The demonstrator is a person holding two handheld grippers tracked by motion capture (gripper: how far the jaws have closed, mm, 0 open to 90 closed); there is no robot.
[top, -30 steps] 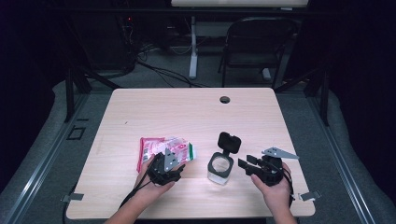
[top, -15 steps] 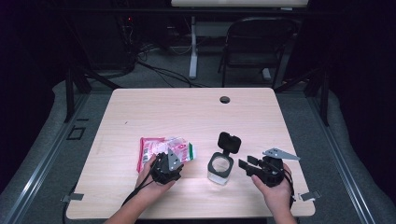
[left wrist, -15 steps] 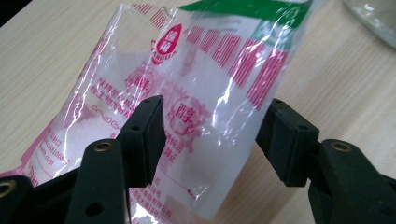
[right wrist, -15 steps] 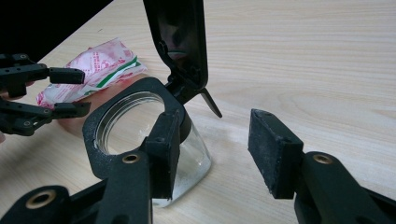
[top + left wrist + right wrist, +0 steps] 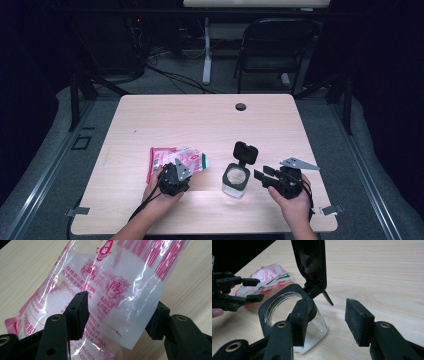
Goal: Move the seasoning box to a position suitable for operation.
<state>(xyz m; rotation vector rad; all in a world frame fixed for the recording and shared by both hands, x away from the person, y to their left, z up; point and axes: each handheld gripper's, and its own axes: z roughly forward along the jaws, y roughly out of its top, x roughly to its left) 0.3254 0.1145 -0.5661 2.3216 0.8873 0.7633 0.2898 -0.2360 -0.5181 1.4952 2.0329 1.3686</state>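
A clear bag (image 5: 120, 277) with pink print and white granules lies on the wooden table (image 5: 200, 120), on top of a second pink packet (image 5: 159, 156). My left gripper (image 5: 120, 307) stands open just over the bag's near end, one jaw on each side of its lower part and neither pad squeezing it. In the high view the left gripper (image 5: 177, 170) points away from the person at the bags (image 5: 192, 157). A small glass jar (image 5: 236, 180) with a black collar has its black flip lid (image 5: 245, 151) standing open. My right gripper (image 5: 327, 307) is open just right of the jar (image 5: 319, 327), with bare table between its jaws.
A round cable hole (image 5: 240, 106) sits near the table's far edge. A folding chair (image 5: 275, 45) and a desk leg (image 5: 206, 55) stand behind the table. The left gripper (image 5: 258, 289) and the bags (image 5: 269, 275) lie beyond the jar in the right gripper view.
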